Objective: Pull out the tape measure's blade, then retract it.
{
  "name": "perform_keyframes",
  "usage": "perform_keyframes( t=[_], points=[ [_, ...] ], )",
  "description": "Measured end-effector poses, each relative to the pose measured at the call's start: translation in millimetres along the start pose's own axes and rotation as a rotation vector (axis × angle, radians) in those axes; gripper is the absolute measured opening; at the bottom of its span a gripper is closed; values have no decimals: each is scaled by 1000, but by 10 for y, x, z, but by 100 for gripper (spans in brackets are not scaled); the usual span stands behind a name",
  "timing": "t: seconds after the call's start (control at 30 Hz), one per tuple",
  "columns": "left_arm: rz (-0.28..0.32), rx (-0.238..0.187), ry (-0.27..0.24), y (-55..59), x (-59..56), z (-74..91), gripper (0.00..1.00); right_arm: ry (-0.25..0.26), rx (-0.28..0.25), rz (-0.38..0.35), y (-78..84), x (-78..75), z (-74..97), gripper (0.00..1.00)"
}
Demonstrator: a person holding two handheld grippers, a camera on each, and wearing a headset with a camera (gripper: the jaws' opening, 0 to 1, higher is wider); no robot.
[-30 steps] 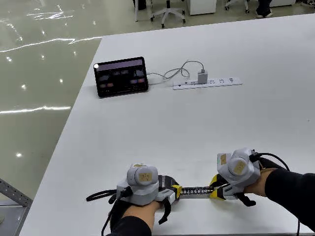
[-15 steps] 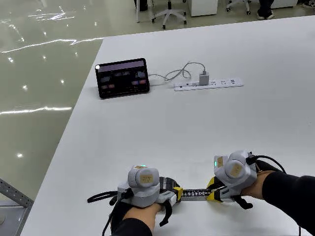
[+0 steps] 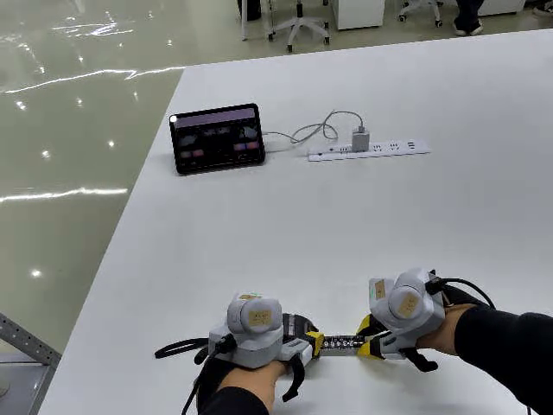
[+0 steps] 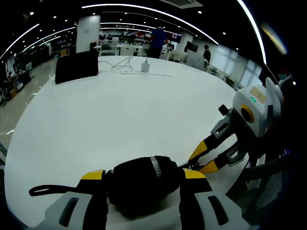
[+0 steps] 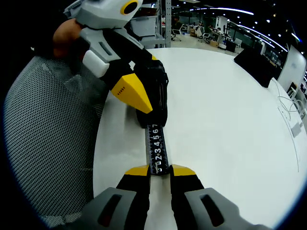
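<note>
A black tape measure case [image 4: 143, 182] lies on the white table between my left gripper's [image 4: 143, 175] yellow-tipped jaws, which are shut on it. In the head view the case [image 3: 294, 327] sits just right of the left gripper [image 3: 304, 343]. A short length of numbered blade [image 5: 157, 145] runs from the case [image 5: 154, 98] to my right gripper [image 5: 159, 170], which is shut on the blade's end. In the head view the blade [image 3: 340, 343] bridges a small gap to the right gripper [image 3: 365, 339]. A black wrist strap [image 4: 45, 190] trails from the case.
At the back of the white table [image 3: 363, 216] stand a dark tablet [image 3: 217, 137] and a white power strip [image 3: 370, 149] with a charger and cable. The table's left edge drops to a glossy floor. A mesh chair back [image 5: 43, 143] is close by the table's near edge.
The right gripper has moved left toward the case, and the exposed blade has grown shorter. The left gripper holds the case in the same place.
</note>
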State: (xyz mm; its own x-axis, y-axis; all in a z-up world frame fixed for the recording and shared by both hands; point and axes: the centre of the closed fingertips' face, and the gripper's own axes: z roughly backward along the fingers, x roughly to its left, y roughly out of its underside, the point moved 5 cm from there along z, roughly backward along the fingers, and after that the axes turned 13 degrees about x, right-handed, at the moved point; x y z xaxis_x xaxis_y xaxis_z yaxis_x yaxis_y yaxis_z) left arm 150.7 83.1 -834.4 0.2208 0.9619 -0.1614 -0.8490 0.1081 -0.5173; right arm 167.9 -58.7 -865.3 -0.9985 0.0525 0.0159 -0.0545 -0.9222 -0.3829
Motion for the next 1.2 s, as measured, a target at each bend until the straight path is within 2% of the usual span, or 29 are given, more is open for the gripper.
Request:
perform_keyframes(
  t=[0.83, 1.2],
  points=[
    [2, 7, 7, -5, 4, -1, 55, -5, -25, 2, -112, 17, -55, 11],
    [22, 6, 12, -3, 19, 7, 55, -11, -40, -6, -166, 6, -67, 11]
  ],
)
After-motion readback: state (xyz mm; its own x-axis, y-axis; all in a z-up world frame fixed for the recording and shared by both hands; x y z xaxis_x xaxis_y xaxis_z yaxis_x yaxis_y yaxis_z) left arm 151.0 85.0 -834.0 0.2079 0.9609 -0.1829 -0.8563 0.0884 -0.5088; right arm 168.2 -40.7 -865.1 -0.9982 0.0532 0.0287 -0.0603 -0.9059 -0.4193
